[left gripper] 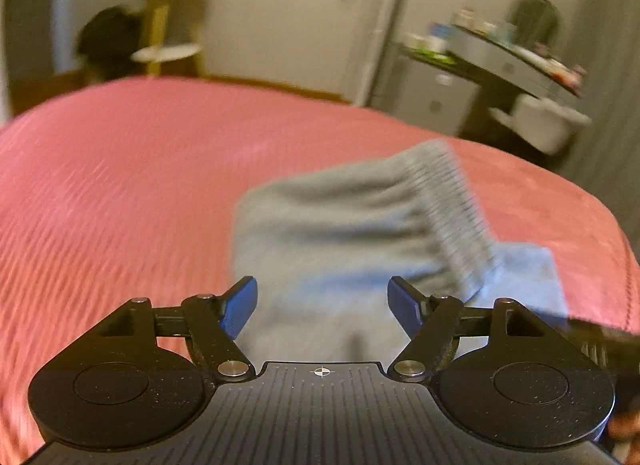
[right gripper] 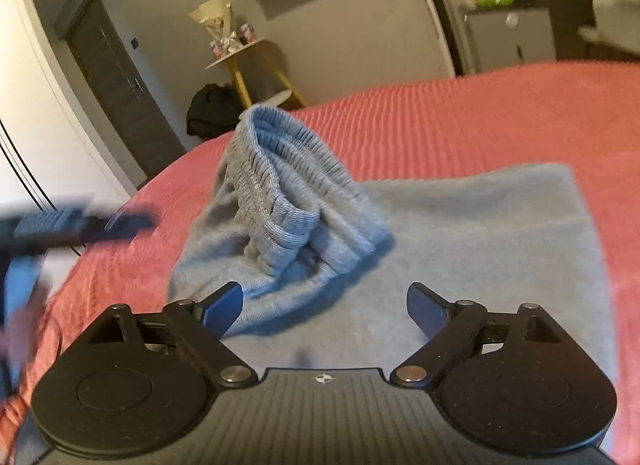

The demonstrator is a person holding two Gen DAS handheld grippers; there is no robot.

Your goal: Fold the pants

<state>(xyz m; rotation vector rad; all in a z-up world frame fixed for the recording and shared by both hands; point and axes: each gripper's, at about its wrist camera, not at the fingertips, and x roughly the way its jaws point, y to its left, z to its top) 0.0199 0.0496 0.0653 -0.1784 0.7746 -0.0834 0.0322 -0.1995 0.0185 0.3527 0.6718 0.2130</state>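
Lying on the pink bedspread (right gripper: 480,113): grey pants (right gripper: 460,233), folded, ribbed waistband (right gripper: 288,185) bunched up on top. Left gripper (left gripper: 322,305) jaws wide, nothing held, above the pants' edge. Right gripper (right gripper: 324,305) jaws wide, also nothing held, over the pants.

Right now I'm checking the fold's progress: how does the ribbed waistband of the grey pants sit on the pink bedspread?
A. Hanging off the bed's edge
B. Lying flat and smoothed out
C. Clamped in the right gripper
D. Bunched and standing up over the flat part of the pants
D: the waistband rises in a crumpled hump above the flat part of the pants, and the right gripper is open and empty.
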